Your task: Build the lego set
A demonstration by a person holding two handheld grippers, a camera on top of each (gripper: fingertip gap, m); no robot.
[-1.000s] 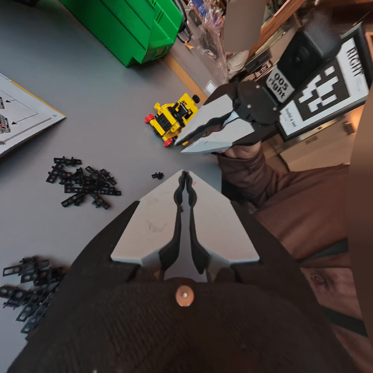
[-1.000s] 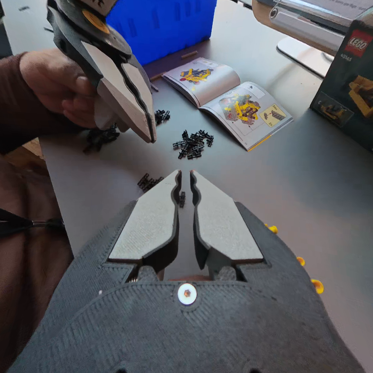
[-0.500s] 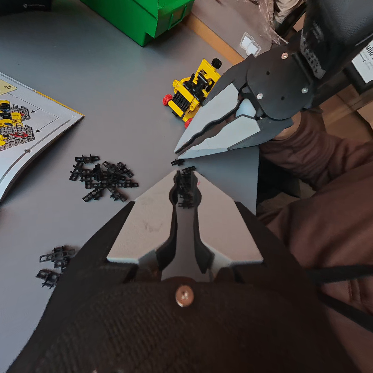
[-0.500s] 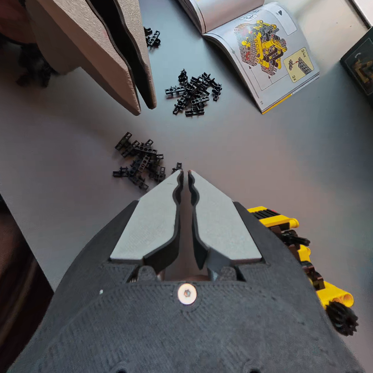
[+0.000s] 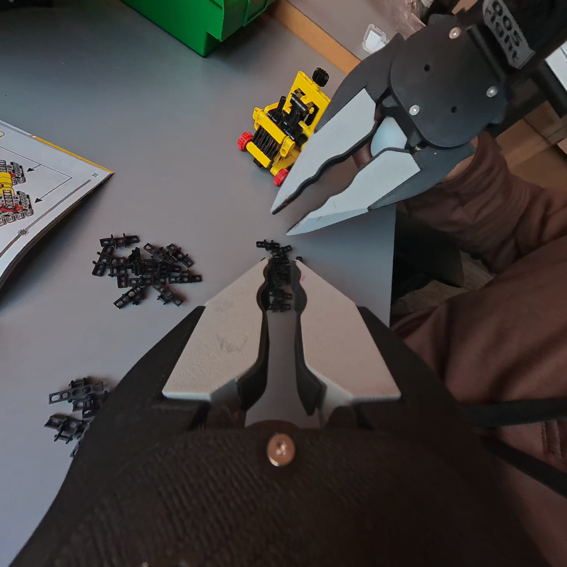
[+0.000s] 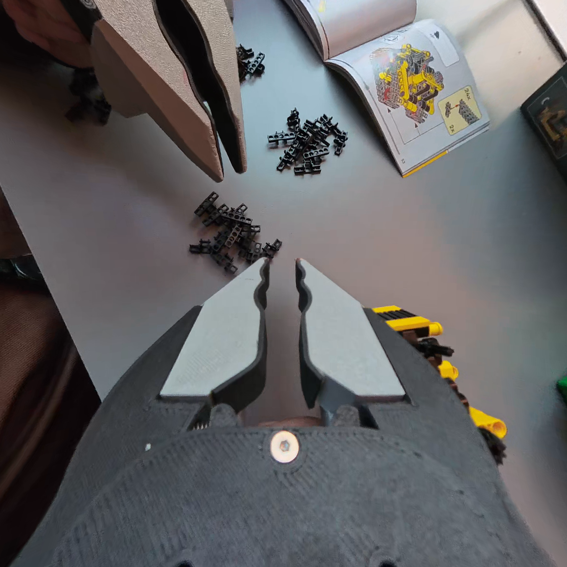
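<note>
Both tools have dropped toward the worktop (image 5: 153, 107) over the last second and closed in on the near pile of black track links (image 6: 233, 236), by the near edge.

Right tool (image 6: 282, 260): gap has gone from almost shut to narrow-open, nothing between the fingers. Tips sit just beside the right end of that pile, not clearly touching.

Left tool (image 5: 280, 260): also narrow-open, nothing gripped. In its own view the same pile (image 5: 277, 276) shows through the gap, but the right wrist view has its tips above and just far of the pile, so it's over it, not on it.

Second link pile (image 5: 144, 270) sits further in, toward the open instruction booklet (image 6: 429, 92). Yellow bulldozer body (image 5: 285, 125) stands on the worktop, right of the right tool, trackless.

Read: the booklet page shows a track chain, so this looks like the start of link pickup. No link grabbed yet. Links are small and tangled, so singling one out is the hard part.
</note>
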